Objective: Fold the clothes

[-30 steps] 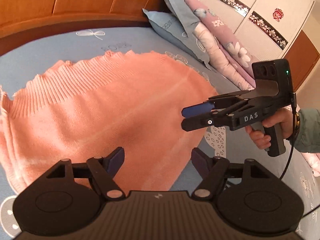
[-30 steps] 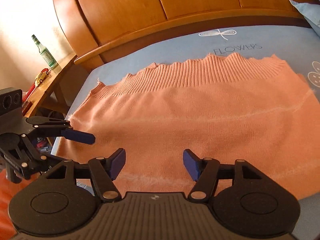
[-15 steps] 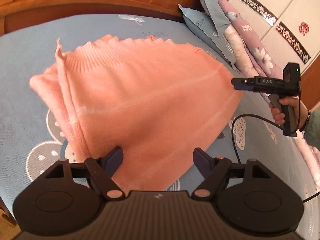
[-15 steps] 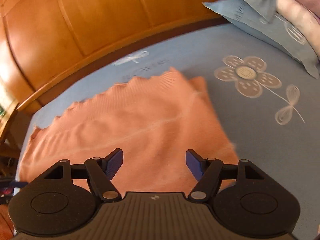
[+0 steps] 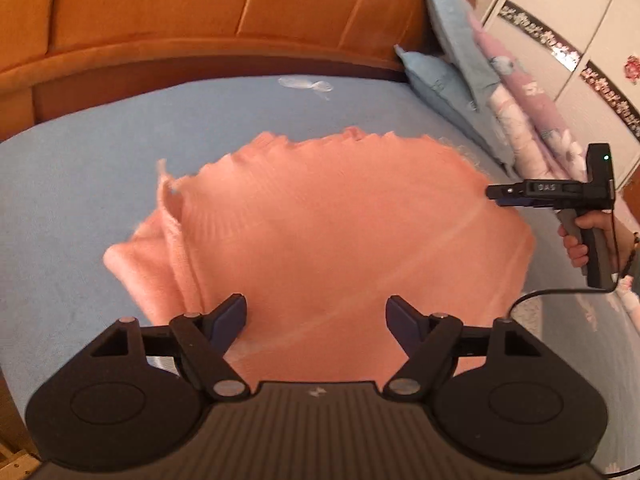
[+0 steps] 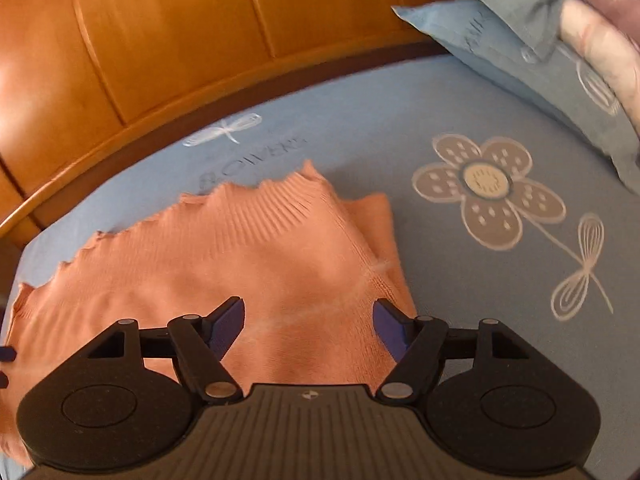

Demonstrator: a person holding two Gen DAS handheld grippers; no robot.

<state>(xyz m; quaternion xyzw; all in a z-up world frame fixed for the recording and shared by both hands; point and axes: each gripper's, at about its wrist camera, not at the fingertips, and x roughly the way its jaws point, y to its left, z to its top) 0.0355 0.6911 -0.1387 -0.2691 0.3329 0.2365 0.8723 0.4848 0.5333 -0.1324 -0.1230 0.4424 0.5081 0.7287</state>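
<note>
sweater: salmon-pink knit, spread flat in the middle of the bed; fine stitch over the body, a broad ribbed band with a wavy, scalloped edge along the side nearest the headboard; a pale crease line runs diagonally across it.
sweater folds: a narrow strip of the same knit is doubled under along its left edge in the left wrist view, and another layer shows under the right edge in the right wrist view.
left gripper: black linkage arms with dark blue pads, jaws standing wide over the near edge of the sweater, nothing between them.
right gripper: same build, jaws wide apart above the sweater's right part, nothing gripped; in the left wrist view it is side-on at the sweater's right edge, its handle held by a hand, a black cable hanging from it.
bed sheet: smooth light blue cotton, printed with a grey-brown flower, dragonflies and lettering.
headboard: glossy orange-brown wood in curved panels.
pillows: blue and pink floral, stacked at the right of the bed.
wardrobe: white doors with dark patterned bands, behind the pillows.
</note>
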